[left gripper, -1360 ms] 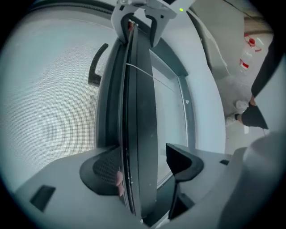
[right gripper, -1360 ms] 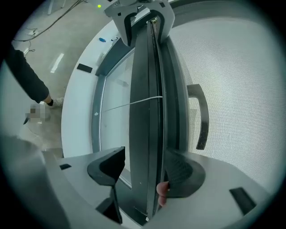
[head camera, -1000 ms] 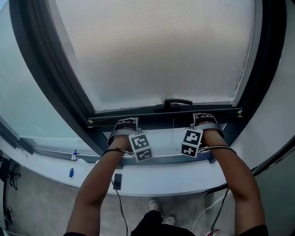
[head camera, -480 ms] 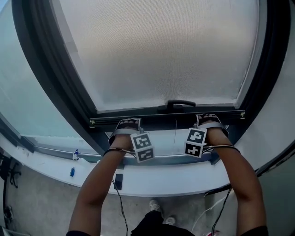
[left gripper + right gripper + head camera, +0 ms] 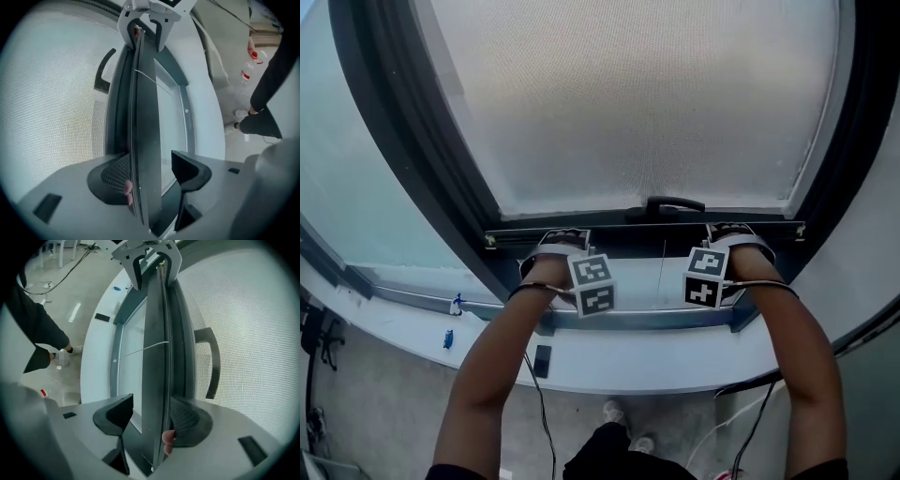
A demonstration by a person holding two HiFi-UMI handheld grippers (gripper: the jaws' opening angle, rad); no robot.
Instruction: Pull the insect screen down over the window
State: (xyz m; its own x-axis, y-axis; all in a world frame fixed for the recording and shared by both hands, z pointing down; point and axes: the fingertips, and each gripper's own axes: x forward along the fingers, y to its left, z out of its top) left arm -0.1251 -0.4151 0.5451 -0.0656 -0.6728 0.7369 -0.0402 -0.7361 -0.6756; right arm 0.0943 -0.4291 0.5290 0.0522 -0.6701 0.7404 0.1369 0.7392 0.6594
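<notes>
The window frame (image 5: 412,159) fills most of my view, and the insect screen (image 5: 637,103) covers nearly all of its pane. Its bottom bar (image 5: 647,232) sits low, just above the white sill (image 5: 656,361), with a strip of bare glass between them. A dark handle (image 5: 675,203) sits mid-bar. My left tool (image 5: 152,171) and right tool (image 5: 152,418) straddle the bar left and right of that handle. Both have just been closing, yet each is wide. On each, the mesh-side pad touches the bar and the other stands clear.
</notes>
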